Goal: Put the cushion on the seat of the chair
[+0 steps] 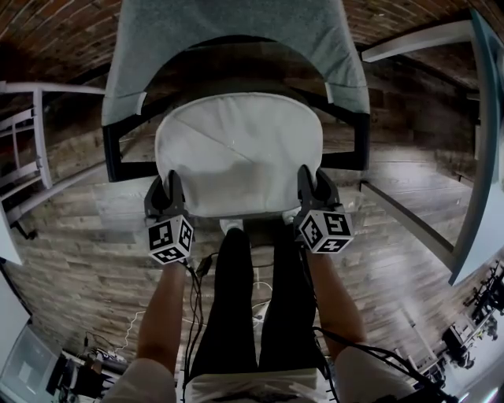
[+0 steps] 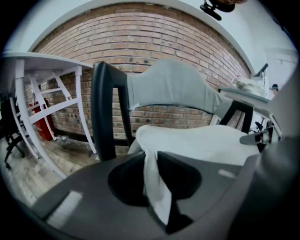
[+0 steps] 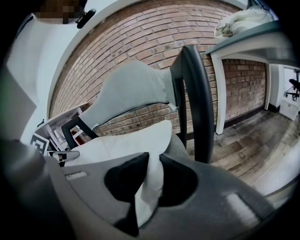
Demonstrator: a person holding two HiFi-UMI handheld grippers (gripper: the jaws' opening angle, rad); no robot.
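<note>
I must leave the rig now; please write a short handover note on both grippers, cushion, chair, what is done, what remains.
Left gripper: shut on the near left edge of the white cushion.
Right gripper: shut on its near right edge.
Cushion: over the chair seat, in front of the grey backrest; contact unclear.
Done: cushion picked up, brought over.
Left: settle it flat, release.

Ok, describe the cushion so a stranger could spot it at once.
Find the chair with the dark frame and grey cloth back, on the wood floor. Over its seat is the cushion: rounded, plump and white against the grey and black, pinched at its near corners by the left tool and right tool.
</note>
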